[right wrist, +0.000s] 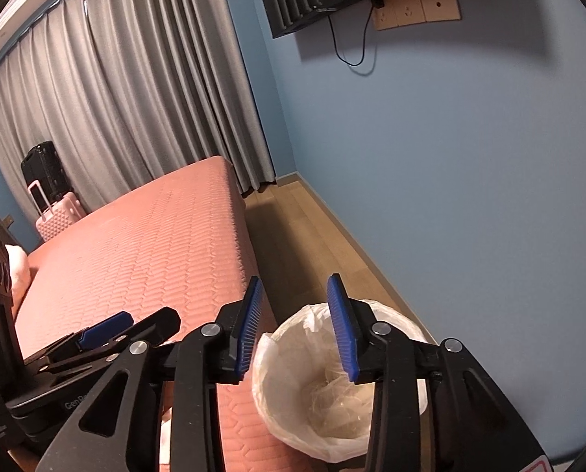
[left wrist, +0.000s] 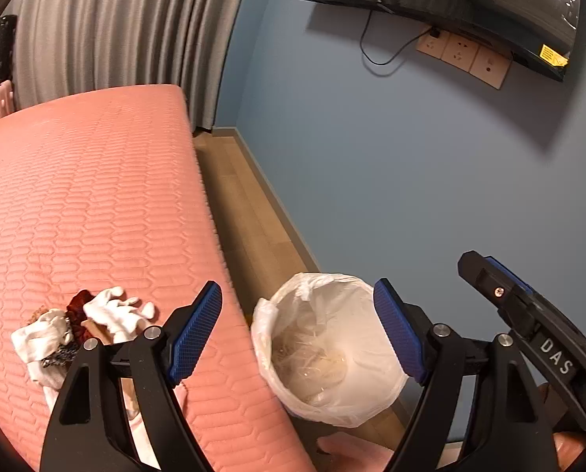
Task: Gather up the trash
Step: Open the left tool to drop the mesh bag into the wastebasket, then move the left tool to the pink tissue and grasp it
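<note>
While both tools hang open and empty over the bin (left wrist: 328, 350), the trash pile (left wrist: 76, 326) lies left on the bed (left wrist: 96, 196), nearer the left tool (left wrist: 296, 330) than the right tool (right wrist: 298, 326).

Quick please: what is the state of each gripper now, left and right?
Left gripper: open, holding nothing.
Right gripper: open, holding nothing, above the bin.
</note>
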Tool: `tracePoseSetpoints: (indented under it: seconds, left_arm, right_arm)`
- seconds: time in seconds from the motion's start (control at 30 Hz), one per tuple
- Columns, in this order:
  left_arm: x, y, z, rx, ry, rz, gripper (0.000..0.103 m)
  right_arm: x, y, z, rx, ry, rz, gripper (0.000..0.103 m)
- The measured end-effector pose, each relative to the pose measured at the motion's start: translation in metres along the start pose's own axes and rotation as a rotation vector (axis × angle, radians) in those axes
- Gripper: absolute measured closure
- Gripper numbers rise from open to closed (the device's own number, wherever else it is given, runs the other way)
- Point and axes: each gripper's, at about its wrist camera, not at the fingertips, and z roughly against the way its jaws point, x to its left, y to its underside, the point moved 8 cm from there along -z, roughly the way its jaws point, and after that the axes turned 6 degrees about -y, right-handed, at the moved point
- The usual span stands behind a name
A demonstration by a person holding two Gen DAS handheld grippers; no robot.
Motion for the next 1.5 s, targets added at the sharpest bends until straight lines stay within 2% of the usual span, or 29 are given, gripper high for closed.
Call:
tracePoseSetpoints:
  seconds: [0.27,0.37,0.77,0.93,1.17,1.5]
  left_arm:
    - [0.024,0.002,0.016,-0.023,-0.033,0.024,0.027]
    - [0.037,0.005,0.022,-0.026,-0.051,0.043,0.027]
    - [0.096,0.032,0.04,-0.017,-0.152,0.1,0.027]
    - [0.131,0.051,0.043,0.012,-0.194,0.153,0.027]
    - [0.185,0.084,0.038,0.072,-0.26,0.226,0.026]
    - [0.24,0.137,0.019,0.188,-0.314,0.319,0.026]
  right_arm:
    - [0.019,0.009,0.007,0.006,-0.02,0.018,0.061]
    - [0.03,0.013,0.009,0.006,-0.031,0.022,0.055]
    - [0.077,0.042,0.004,0.057,-0.09,0.061,0.053]
    - [0.097,0.055,0.001,0.08,-0.104,0.078,0.049]
    - [0.117,0.078,-0.008,0.127,-0.119,0.092,0.048]
    - [0.142,0.137,-0.037,0.245,-0.133,0.116,0.048]
